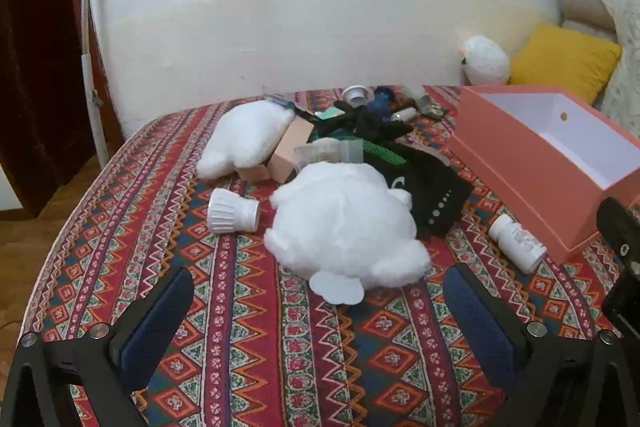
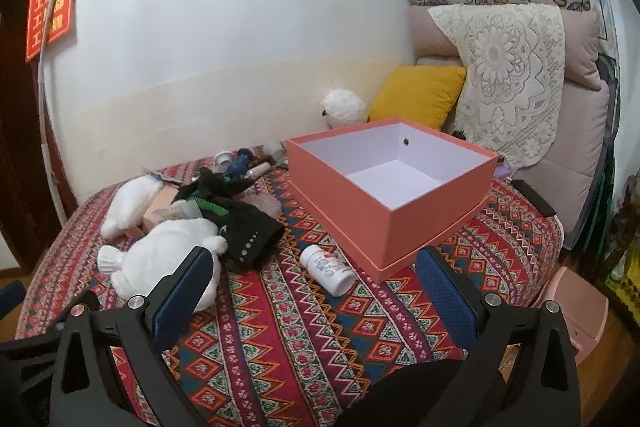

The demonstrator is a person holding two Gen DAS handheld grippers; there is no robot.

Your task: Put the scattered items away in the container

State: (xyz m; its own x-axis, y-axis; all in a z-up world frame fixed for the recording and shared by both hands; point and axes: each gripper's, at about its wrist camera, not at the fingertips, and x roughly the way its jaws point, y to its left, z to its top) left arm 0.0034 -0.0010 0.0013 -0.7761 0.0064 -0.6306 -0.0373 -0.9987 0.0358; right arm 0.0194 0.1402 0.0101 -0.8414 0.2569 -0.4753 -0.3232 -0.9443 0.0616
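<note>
1. Left wrist view: a patterned red cloth (image 1: pixel 248 307) covers the surface below a white wall. The left gripper (image 1: pixel 320 311) hovers with fingers wide apart, holding nothing, just short of a white plush toy (image 1: pixel 344 227). A white bottle (image 1: pixel 518 243) lies beside the open orange box (image 1: pixel 532 163).
2. Right wrist view: the right gripper (image 2: pixel 316 291) is spread and empty, the bottle (image 2: pixel 330 269) lying between its fingers, touching the box's (image 2: pixel 360 203) base. The box interior is bare.
</note>
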